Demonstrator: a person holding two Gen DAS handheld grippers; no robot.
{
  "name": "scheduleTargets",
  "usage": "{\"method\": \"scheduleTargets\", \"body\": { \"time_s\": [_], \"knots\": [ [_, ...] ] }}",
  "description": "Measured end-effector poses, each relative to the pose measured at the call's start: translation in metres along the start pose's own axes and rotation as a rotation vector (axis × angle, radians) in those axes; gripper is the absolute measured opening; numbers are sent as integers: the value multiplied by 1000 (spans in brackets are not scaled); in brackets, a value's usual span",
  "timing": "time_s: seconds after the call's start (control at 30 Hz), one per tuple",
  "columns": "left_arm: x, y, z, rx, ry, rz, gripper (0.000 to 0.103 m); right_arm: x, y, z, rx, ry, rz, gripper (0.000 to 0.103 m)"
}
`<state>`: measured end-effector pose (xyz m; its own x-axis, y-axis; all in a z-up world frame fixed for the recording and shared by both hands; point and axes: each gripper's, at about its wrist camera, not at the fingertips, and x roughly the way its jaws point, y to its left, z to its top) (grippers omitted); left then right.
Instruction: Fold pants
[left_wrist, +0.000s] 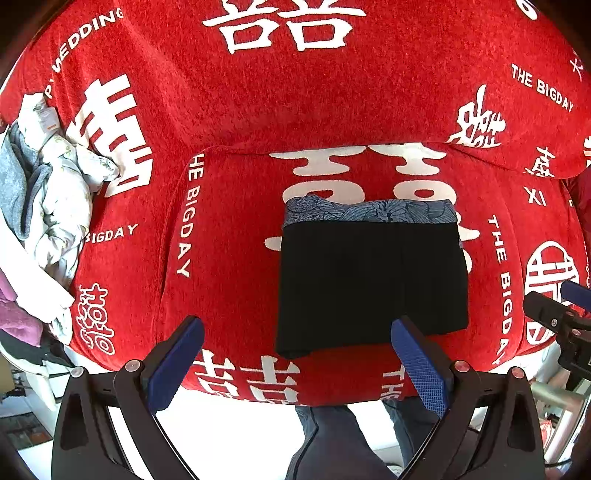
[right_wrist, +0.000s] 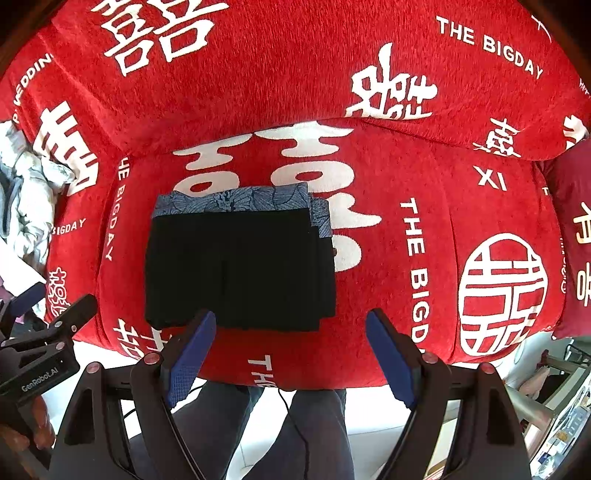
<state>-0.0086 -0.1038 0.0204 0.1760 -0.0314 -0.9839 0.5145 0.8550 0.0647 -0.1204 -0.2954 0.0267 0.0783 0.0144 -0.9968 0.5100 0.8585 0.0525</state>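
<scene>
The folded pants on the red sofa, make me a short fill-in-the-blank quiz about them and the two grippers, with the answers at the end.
1. The folded black pants lie on a sofa cover whose main colour is ____.
2. The band along the far edge of the pants has a leafy print in ____.
3. Both the left gripper and the right gripper are ____ and hold nothing.
4. The pile of pale laundry lies to the ____ of the pants.

Missing words: red; blue; open; left
</scene>
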Motion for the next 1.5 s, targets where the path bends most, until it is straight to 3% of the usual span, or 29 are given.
{"method": "scheduleTargets", "body": {
  "time_s": [1.5],
  "knots": [
    [-1,-12,-1,63,5,-4,101,4,5,-1,-27,2,-31,86]
  ]
}}
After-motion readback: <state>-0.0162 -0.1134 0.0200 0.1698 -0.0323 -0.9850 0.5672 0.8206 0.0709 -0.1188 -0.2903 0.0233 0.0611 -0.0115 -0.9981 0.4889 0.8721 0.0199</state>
